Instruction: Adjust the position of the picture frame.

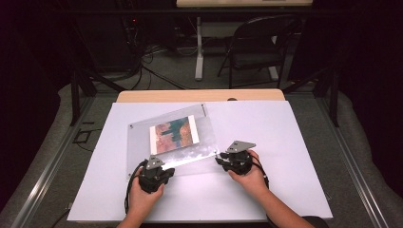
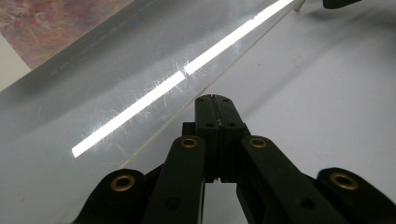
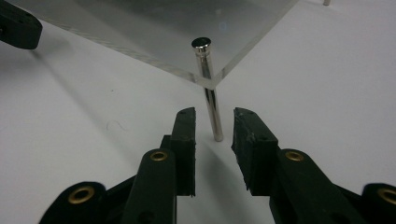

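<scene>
the right tool (image 3: 214, 126) is sitting with its jaws apart, straddling the one upright metal pin (image 3: 210, 100) under the near right corner of the single clear acrylic frame (image 1: 173, 137), lying mid-surface. the left tool (image 2: 215, 109), jaws together, is resting just beside the frame's near edge, apparently gripping nothing.

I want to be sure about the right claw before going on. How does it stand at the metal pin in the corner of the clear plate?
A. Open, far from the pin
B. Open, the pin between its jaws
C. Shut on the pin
B: in the right gripper view the right claw is open, and the metal pin stands in the gap, touching neither jaw.
</scene>
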A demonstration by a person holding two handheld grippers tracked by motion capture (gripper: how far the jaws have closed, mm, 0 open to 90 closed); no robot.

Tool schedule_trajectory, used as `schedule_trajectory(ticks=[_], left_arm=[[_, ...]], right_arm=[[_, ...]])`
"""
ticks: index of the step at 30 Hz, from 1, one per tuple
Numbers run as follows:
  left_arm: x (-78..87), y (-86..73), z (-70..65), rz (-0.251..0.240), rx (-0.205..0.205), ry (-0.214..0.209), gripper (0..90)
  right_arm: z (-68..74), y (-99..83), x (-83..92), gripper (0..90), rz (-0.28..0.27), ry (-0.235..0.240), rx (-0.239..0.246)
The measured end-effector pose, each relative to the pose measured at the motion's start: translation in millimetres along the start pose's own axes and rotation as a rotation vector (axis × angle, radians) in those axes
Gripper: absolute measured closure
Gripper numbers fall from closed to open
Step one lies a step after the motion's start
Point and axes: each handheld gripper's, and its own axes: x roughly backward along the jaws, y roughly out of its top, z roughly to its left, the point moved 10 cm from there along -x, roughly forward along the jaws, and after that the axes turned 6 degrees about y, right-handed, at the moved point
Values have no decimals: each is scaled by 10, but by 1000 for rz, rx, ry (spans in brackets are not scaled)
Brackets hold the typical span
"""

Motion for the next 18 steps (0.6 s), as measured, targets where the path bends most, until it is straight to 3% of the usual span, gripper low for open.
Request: schedule_trajectory(ticks=[9,18], left_arm=[[-6,-7,3,-3,13,-5,900],[-8,-6,0,-2,27,-8,900]], right_arm=[[9,102,-173,694,-11,15,-7],[5,117,-270,793,19,3,2]])
